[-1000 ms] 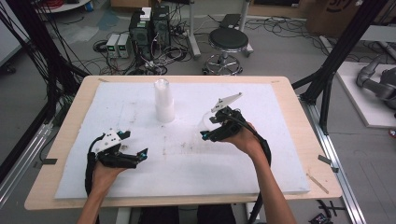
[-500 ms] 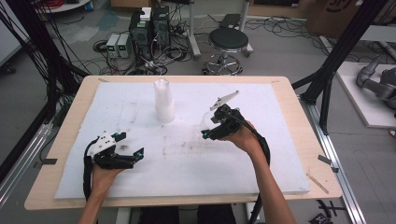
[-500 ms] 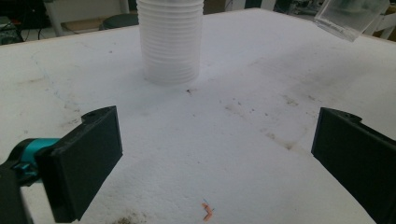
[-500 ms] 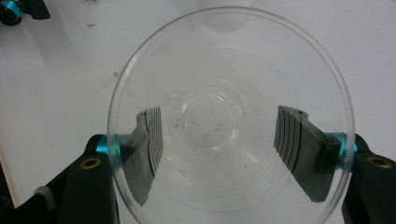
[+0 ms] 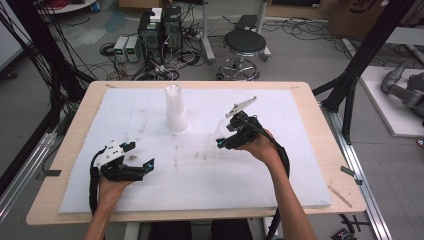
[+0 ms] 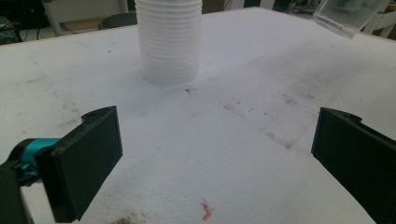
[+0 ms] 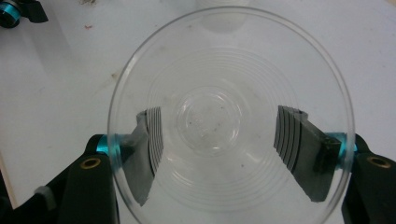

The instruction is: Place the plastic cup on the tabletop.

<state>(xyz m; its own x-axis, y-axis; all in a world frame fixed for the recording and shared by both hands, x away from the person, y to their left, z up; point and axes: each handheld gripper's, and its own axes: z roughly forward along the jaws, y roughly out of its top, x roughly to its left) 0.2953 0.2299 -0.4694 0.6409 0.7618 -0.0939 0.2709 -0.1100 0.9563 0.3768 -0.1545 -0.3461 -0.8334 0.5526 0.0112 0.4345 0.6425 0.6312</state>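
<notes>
Clear plastic cup: gripped between the clenched jaws of the right gripper, held above the white board, right of the cup stack; position unchanged from earlier. Cup empty. Left gripper: jaws spread wide, nothing between them; shifted slightly nearer the board's front edge. Stack standing upright, nested.

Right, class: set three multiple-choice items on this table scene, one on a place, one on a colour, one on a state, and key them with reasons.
1. Where does the cup stack stand?
A) on the white pad
B) on the stool
C) on the floor

2. What colour are the left gripper jaws?
A) red
B) black
C) yellow

3. The right gripper is
A) open and empty
B) shut on a clear cup
C) shut on a cable

Key: A, its base rests on the pad; B, both jaws show black; B, the pads press the cup's sides.
</notes>
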